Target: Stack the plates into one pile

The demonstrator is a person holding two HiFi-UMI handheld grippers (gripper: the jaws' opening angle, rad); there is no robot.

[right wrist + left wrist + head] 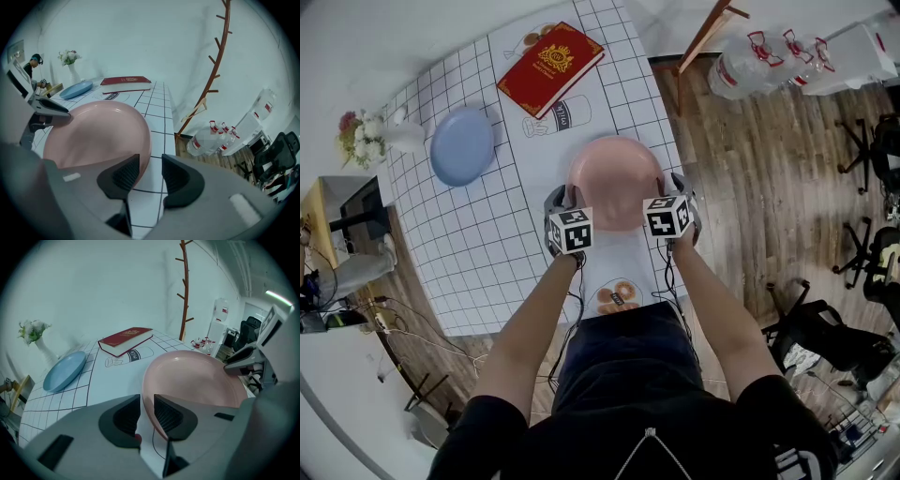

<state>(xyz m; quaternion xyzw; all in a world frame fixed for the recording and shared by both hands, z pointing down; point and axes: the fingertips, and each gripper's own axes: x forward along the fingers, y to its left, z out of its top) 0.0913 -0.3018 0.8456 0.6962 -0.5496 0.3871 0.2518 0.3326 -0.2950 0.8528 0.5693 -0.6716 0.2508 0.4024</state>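
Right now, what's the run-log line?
pink plate: between grippers | left gripper: open at rim | right gripper: open at rim | blue plate: apart, unstacked

Two plates are counted on the tabletop (478, 244): one pink plate (614, 178) and one blue plate (461, 145). One red book (550, 67) and one vase of flowers (370, 136) are recorded. Two tools are noted: left tool (146, 411), right tool (150, 176).
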